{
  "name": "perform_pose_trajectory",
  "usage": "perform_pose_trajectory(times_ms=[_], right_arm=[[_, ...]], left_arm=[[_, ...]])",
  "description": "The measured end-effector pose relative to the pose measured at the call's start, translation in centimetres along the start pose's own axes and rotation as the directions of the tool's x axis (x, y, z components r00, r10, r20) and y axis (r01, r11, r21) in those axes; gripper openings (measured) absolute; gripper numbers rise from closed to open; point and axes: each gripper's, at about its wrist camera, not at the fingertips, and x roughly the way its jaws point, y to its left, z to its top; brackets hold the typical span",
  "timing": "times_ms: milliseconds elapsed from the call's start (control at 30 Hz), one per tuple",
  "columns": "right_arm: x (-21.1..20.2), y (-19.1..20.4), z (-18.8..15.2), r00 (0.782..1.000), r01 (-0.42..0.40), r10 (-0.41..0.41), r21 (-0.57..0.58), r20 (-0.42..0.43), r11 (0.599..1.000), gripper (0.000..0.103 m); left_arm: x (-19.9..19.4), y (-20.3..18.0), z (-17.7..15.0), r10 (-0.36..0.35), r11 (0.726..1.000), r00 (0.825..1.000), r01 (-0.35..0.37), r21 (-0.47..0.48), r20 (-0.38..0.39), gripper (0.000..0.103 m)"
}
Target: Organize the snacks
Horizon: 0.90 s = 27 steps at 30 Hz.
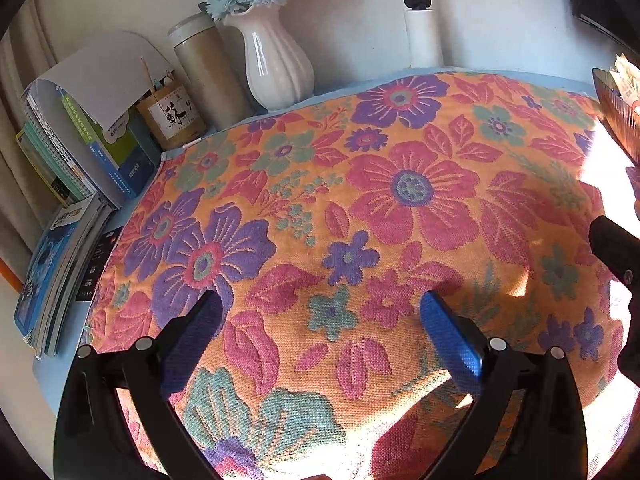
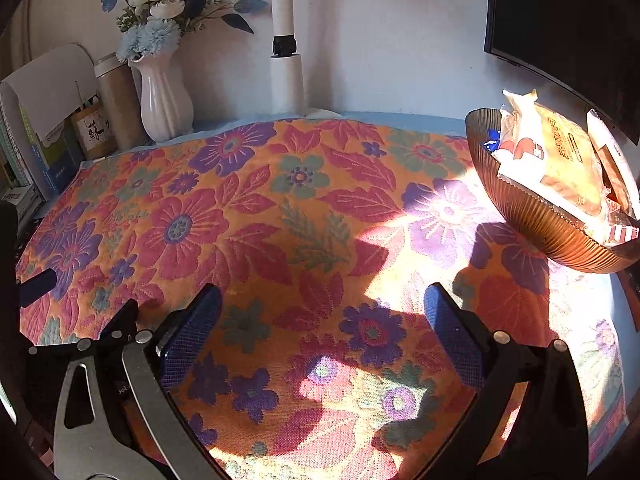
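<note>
A brown ribbed bowl (image 2: 532, 220) stands at the right of the floral cloth and holds several wrapped snack packets (image 2: 560, 156). Its edge also shows at the far right of the left wrist view (image 1: 618, 114). My right gripper (image 2: 322, 304) is open and empty, hovering over the cloth to the left of the bowl. My left gripper (image 1: 320, 308) is open and empty over the middle of the cloth. Part of the right gripper shows at the right edge of the left wrist view (image 1: 612, 248). No loose snack lies on the cloth.
A white vase with blue flowers (image 1: 276, 68) stands at the back. Beside it are a beige canister (image 1: 208, 72), a small labelled jar (image 1: 176, 116) and stacked books (image 1: 68, 184). A white lamp post (image 2: 286, 64) and a dark monitor (image 2: 568, 28) stand at the back right.
</note>
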Motion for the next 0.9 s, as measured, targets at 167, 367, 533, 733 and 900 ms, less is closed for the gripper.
perform_pose_trajectory(times_ms=[167, 367, 533, 733, 900], right_arm=[[-0.2, 1.6, -0.3, 0.998, 0.052, -0.051, -0.077, 0.022, 0.996, 0.100], [-0.5, 2.2, -0.5, 0.996, 0.080, -0.075, -0.107, 0.049, 0.991, 0.100], [-0.3, 1.8, -0.4, 0.997, 0.066, -0.063, -0.092, 0.032, 0.994, 0.100], [-0.3, 1.9, -0.4, 0.997, 0.067, -0.064, -0.096, 0.032, 0.993, 0.100], [-0.2, 1.9, -0.4, 0.998, 0.065, -0.062, -0.092, 0.031, 0.994, 0.100]], left_arm=[[0.1, 0.2, 0.0, -0.008, 1.000, 1.000, 0.008, -0.012, -0.007, 0.098], [0.3, 0.3, 0.0, -0.017, 1.000, 1.000, 0.017, -0.017, -0.019, 0.098], [0.2, 1.0, 0.2, 0.005, 0.999, 1.000, -0.005, -0.051, 0.004, 0.098], [1.3, 1.5, 0.3, -0.040, 0.996, 0.998, 0.035, -0.085, -0.057, 0.098], [1.4, 1.9, 0.1, -0.071, 0.992, 0.995, 0.063, -0.114, -0.069, 0.098]])
